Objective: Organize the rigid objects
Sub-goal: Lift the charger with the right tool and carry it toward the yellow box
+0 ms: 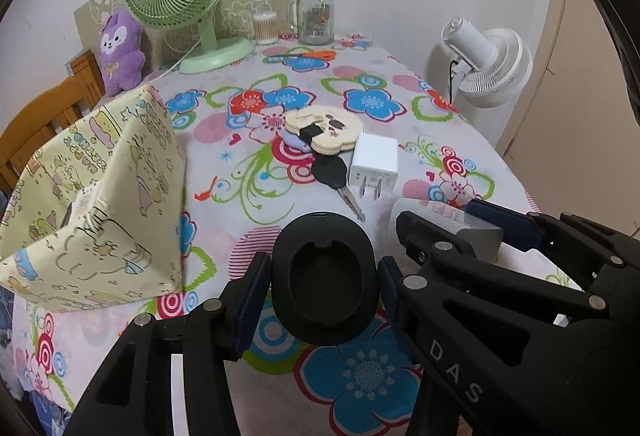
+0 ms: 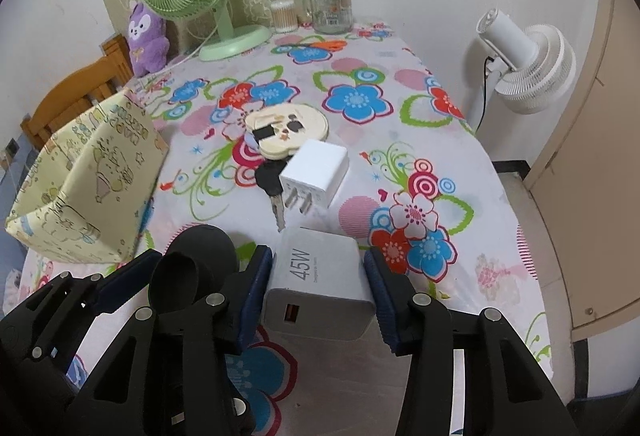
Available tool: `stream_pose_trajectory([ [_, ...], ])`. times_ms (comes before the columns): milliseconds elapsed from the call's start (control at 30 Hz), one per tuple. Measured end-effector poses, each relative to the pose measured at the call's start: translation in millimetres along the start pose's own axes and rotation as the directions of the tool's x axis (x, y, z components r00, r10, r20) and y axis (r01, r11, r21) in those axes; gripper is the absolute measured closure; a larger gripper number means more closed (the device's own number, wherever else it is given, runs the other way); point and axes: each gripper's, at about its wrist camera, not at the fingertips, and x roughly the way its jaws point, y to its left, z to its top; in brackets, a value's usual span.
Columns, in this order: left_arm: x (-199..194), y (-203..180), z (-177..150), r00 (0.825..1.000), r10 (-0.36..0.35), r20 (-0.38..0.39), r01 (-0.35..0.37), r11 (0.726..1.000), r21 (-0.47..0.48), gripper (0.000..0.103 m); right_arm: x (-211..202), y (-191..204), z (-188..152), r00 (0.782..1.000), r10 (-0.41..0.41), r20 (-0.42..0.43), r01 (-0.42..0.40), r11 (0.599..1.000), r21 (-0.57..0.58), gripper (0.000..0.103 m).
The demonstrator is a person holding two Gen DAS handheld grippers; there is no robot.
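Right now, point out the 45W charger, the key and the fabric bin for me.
45W charger (image 2: 320, 292): right wrist view, middle of its top face.
key (image 1: 352, 200): left wrist view, metal blade.
fabric bin (image 1: 100, 236): left wrist view, near outer wall.

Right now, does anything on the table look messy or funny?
Yes. The yellow patterned box leans tilted, walls askew. In the middle, a key, small white plug and cream bear-shaped thing lie jumbled, overlapping.

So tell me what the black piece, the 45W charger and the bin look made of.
Black piece: likely matte plastic or rubber, no glare. Charger: smooth white plastic, faint sheen, printed label. Bin: printed fabric or coated paper, creased, sagging walls.
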Motion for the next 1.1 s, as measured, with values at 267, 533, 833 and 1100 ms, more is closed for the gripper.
stream_pose_trajectory([
  [267, -14, 4, 6, 1.0, 0.008, 0.019, -0.008, 1.0, -0.002, 0.047, -13, 6, 7, 1.0, 0.004, 0.02, -0.004, 1.0, -0.001, 0.052],
  [533, -33, 8, 16, 0.999, 0.014, 0.05, -0.014, 1.0, -0.006, 0.046, -33, 14, 18, 0.999, 0.007, 0.052, -0.006, 1.0, -0.012, 0.052],
  [833, -52, 16, 27, 0.997, 0.019, 0.075, -0.018, 1.0, -0.013, 0.046, -52, 25, 31, 0.997, 0.001, 0.081, 0.002, 0.999, -0.036, 0.052],
  [1100, -63, 23, 37, 0.996, 0.029, 0.088, -0.027, 0.999, -0.019, 0.046, -60, 33, 42, 0.995, 0.007, 0.095, -0.003, 0.999, -0.049, 0.052],
])
